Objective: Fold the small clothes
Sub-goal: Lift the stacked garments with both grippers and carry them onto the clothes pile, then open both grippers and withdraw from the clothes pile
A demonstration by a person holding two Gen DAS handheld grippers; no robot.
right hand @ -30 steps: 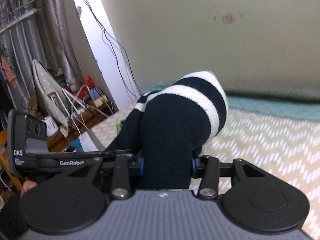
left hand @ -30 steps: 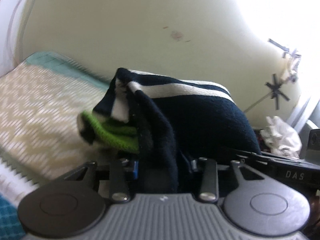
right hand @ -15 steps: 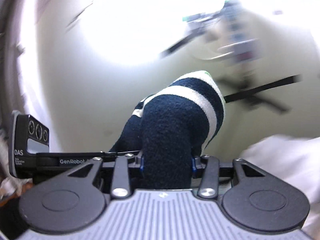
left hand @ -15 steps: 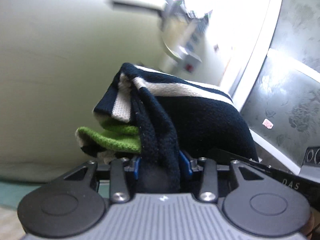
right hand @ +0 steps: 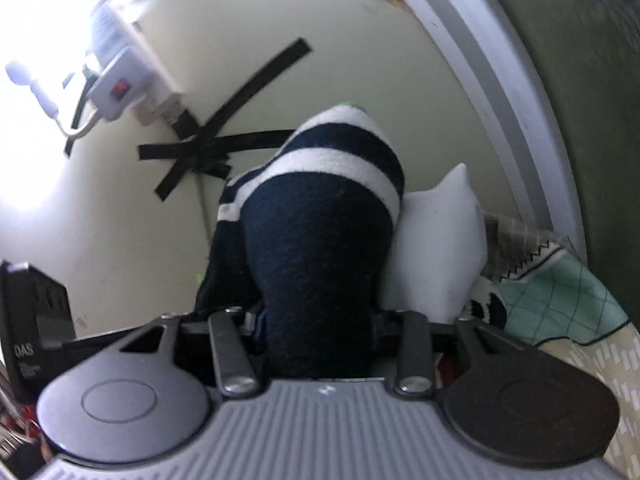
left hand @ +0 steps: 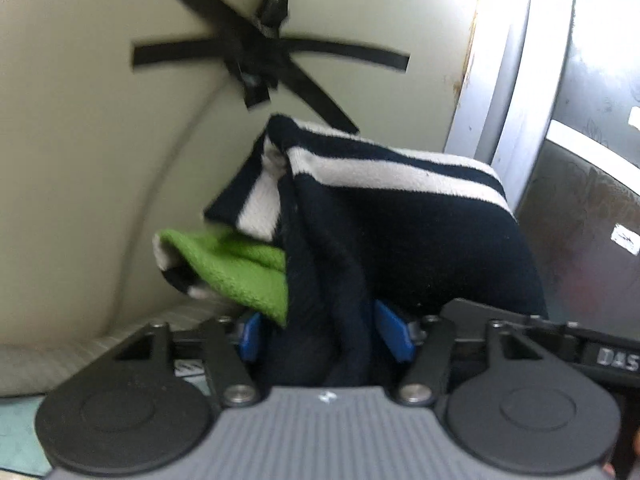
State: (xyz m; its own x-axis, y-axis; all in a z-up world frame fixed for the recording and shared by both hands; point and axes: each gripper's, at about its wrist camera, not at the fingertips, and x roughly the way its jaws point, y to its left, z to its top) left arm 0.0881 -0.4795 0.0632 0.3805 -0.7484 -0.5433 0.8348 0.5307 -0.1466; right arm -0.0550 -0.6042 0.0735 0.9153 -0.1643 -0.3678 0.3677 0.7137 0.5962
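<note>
A small navy garment with white stripes and a green part [left hand: 392,232] is held in the air between both grippers. My left gripper [left hand: 326,336] is shut on one bunched navy end; the green part [left hand: 236,268] hangs to its left. My right gripper [right hand: 316,328] is shut on the other end of the navy striped garment [right hand: 320,248], which rises thick in front of the camera. The fingertips of both are buried in cloth. Each gripper's black body shows at the edge of the other's view.
A pale wall with crossed black tape [left hand: 260,60] and a white power strip [right hand: 120,88] is close ahead. A grey door frame [left hand: 508,80] stands at right. A white pillow [right hand: 440,240] and a mint patterned blanket [right hand: 560,296] lie on the bed at lower right.
Both grippers have swung up and to the right with the garment, away from the zigzag bed cover toward the taped wall and door frame. Both grips are unchanged.
</note>
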